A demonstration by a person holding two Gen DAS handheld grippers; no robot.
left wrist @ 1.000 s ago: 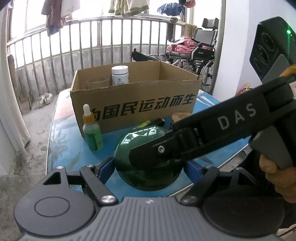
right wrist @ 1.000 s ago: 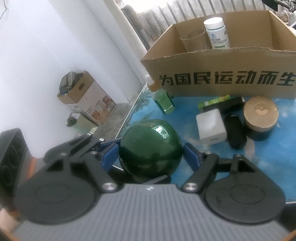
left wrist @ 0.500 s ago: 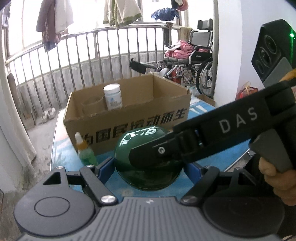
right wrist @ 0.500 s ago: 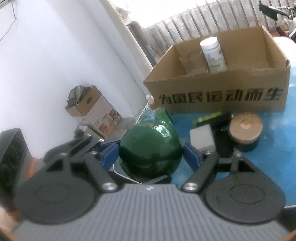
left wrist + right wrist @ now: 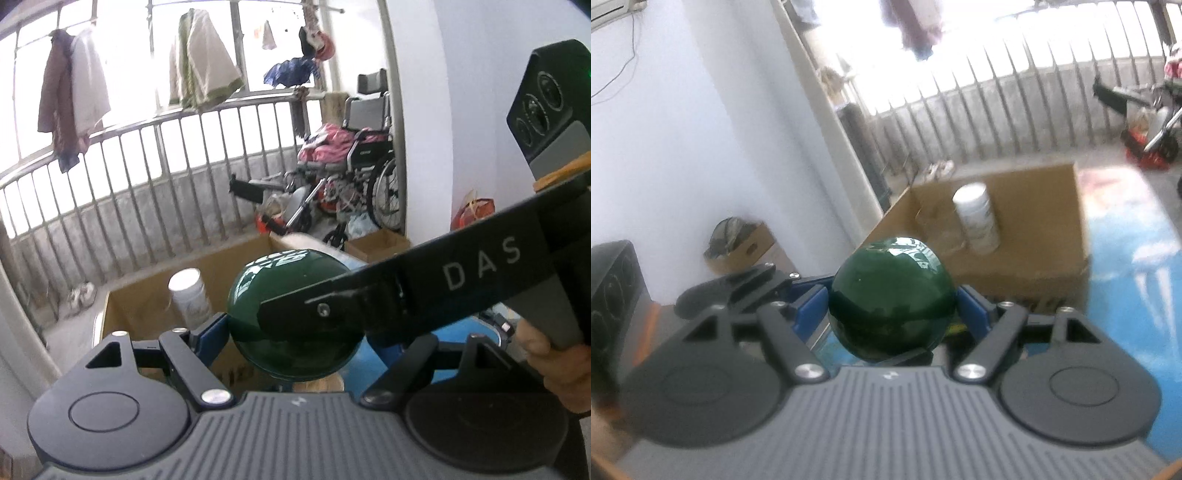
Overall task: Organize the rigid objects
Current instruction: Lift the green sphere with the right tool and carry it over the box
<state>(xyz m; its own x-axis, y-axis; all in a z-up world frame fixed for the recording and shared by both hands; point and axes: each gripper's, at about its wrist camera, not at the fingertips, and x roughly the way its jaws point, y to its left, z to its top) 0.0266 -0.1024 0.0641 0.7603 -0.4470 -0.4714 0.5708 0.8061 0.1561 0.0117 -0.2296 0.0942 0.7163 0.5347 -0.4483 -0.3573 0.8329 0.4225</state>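
Two grippers' fingers clamped on green ball, cardboard box holding white bottle

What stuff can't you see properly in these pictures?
- Left wrist view: the right gripper crosses the green ball, hiding part of it.
- Left wrist view: the cardboard box has its front wall hidden behind the left gripper.
- Right wrist view: motion blur makes the white bottle label unreadable.
- Right wrist view: the blue table is cut off at the right edge.
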